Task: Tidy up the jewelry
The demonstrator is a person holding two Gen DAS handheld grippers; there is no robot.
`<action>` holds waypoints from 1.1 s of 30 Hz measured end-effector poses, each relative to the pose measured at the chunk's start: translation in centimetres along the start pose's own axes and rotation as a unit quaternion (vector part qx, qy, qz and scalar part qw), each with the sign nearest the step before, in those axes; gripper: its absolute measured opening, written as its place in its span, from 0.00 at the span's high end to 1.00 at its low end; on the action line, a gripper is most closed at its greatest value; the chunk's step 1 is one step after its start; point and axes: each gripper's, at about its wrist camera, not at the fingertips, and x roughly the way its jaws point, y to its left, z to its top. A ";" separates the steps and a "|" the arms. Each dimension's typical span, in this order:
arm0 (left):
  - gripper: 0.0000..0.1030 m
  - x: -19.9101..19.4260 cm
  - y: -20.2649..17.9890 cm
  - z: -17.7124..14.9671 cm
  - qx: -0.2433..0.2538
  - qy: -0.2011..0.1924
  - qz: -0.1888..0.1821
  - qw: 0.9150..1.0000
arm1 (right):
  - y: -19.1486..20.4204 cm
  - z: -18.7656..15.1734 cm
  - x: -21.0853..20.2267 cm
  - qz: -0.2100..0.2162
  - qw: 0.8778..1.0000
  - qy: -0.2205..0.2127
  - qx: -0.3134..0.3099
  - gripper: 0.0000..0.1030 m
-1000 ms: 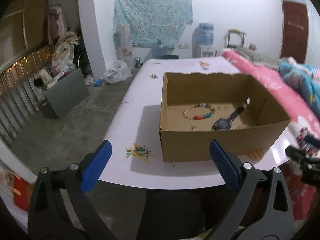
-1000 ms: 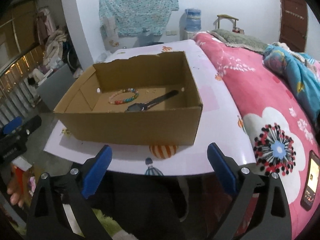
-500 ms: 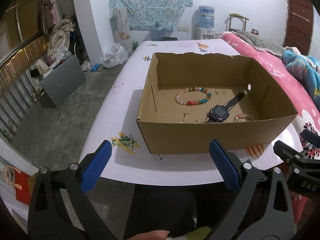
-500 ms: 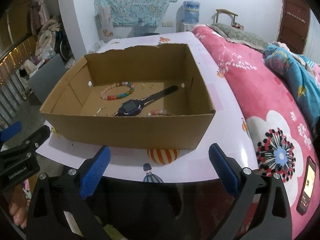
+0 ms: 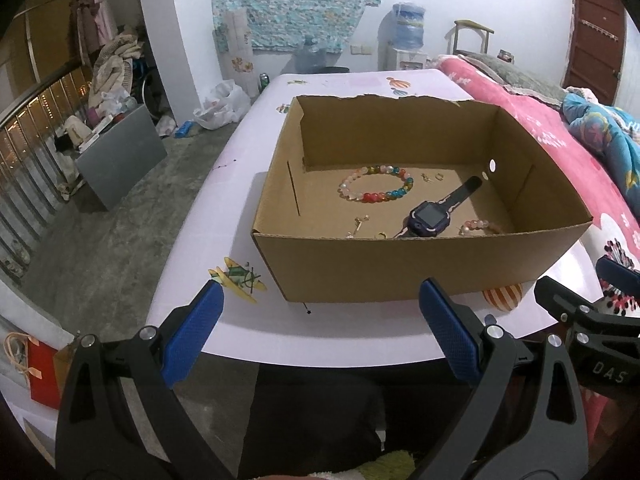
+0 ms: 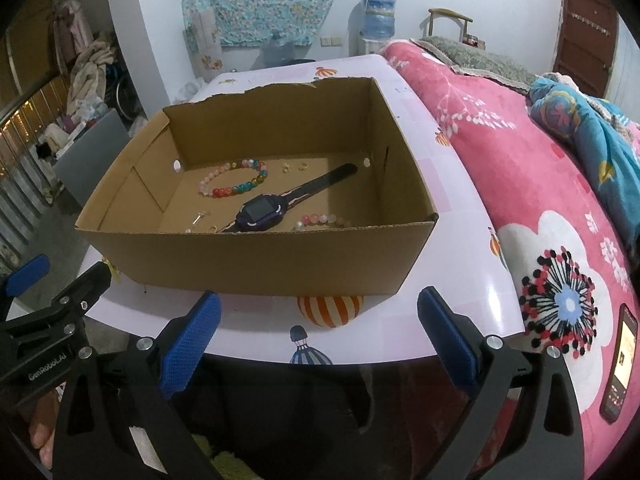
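Note:
An open cardboard box (image 5: 400, 268) (image 6: 256, 260) stands on a white table (image 5: 224, 208) (image 6: 452, 280). Inside lie a multicoloured bead bracelet (image 5: 376, 184) (image 6: 234, 178), a purple smartwatch (image 5: 430, 216) (image 6: 260, 212), a pink bead bracelet (image 5: 476, 226) (image 6: 320, 220) partly hidden by the near wall, and small gold earrings (image 5: 432, 177) (image 6: 294, 167). My left gripper (image 5: 320, 320) is open, held in front of the box's near wall with nothing between its blue pads. My right gripper (image 6: 318, 320) is open too, just short of the table's near edge.
A pink flowered blanket (image 6: 540, 200) borders the table on the right, with a phone (image 6: 620, 360) lying on it. A grey box (image 5: 120, 160) and clutter sit on the floor to the left. Each gripper shows at the edge of the other's view.
Both grippers have risen and tilted down, so the box floor and its jewelry now show more fully. Both stay open and hold nothing.

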 end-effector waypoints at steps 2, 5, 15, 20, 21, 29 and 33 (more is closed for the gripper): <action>0.08 0.1 -0.2 0.0 0.000 0.003 -0.002 1.000 | -0.1 0.0 0.0 -0.001 1.000 0.000 0.000 0.07; 0.08 0.2 -0.1 -0.1 -0.004 0.007 -0.007 1.000 | -0.2 0.0 0.0 -0.004 1.000 0.000 0.001 0.07; 0.08 0.7 -0.1 -0.2 -0.011 0.017 -0.010 1.000 | -0.4 0.1 0.1 -0.004 1.000 0.004 0.003 0.07; 0.08 0.8 0.0 -0.2 -0.011 0.016 -0.009 1.000 | -0.4 0.2 0.1 -0.005 1.000 0.004 0.002 0.07; 0.08 0.7 0.0 -0.2 -0.011 0.017 -0.009 1.000 | -0.4 0.1 0.1 -0.005 1.000 0.004 0.003 0.07; 0.08 0.9 0.0 -0.2 -0.010 0.019 -0.009 1.000 | -0.3 0.1 0.1 -0.001 1.000 0.006 0.002 0.07; 0.08 1.1 0.0 -0.3 -0.011 0.021 -0.010 1.000 | -0.2 0.1 0.1 0.000 1.000 0.005 0.002 0.07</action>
